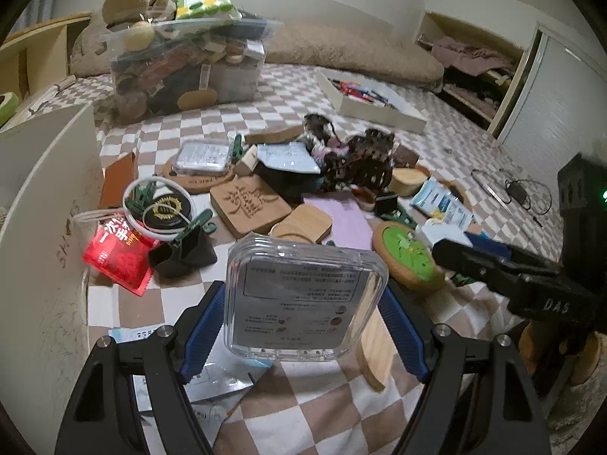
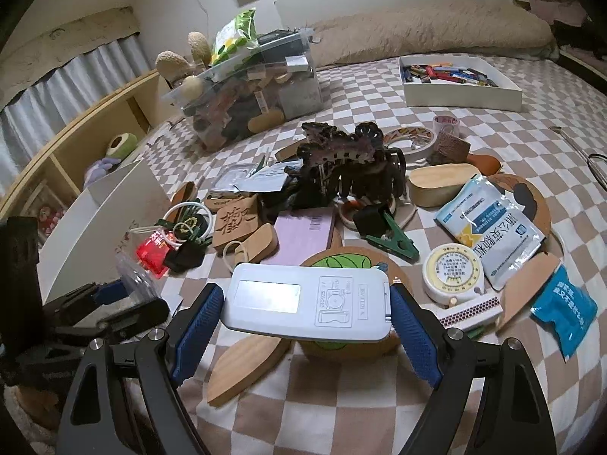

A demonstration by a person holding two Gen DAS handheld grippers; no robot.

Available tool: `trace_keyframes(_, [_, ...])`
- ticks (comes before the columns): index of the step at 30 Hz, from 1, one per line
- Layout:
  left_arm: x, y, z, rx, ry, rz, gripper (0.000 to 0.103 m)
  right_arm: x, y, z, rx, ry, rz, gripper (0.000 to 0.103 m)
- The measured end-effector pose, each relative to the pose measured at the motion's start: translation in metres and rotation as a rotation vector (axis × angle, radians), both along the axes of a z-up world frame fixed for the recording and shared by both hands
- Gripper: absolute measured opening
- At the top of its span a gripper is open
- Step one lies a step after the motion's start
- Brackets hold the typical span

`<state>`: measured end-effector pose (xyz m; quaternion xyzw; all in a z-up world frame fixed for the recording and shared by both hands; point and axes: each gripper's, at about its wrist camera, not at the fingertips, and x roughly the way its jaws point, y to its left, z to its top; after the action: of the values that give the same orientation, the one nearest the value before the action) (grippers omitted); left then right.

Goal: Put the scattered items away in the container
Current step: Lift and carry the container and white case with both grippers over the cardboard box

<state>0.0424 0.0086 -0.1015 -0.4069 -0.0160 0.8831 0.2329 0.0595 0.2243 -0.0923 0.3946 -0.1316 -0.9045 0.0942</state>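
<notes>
I hold clear plastic case (image 1: 305, 299) clamped edgewise in left gripper (image 1: 303, 331) | white remote (image 2: 307, 305) pinched across its width in right gripper (image 2: 305, 326) | both light, rigid, slick; grip flat edges | both on my side of the scattered pile, well short of overfull clear bin (image 1: 182, 72) beyond it.

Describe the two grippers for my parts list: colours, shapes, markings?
Both the left gripper and the right gripper have black angular frames with silver round bolts and ribbed blue pads on the jaws. Seen from the left camera, the right one carries white "DAS" lettering and a green light.
</notes>
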Motion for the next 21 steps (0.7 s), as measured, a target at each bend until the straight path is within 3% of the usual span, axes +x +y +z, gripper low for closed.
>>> trace_keyframes(21, [0.017,-0.043,0.057,0.112,0.106,0.067,0.080,0.004,-0.021,0.054,-0.088,0.122,0.030,0.087])
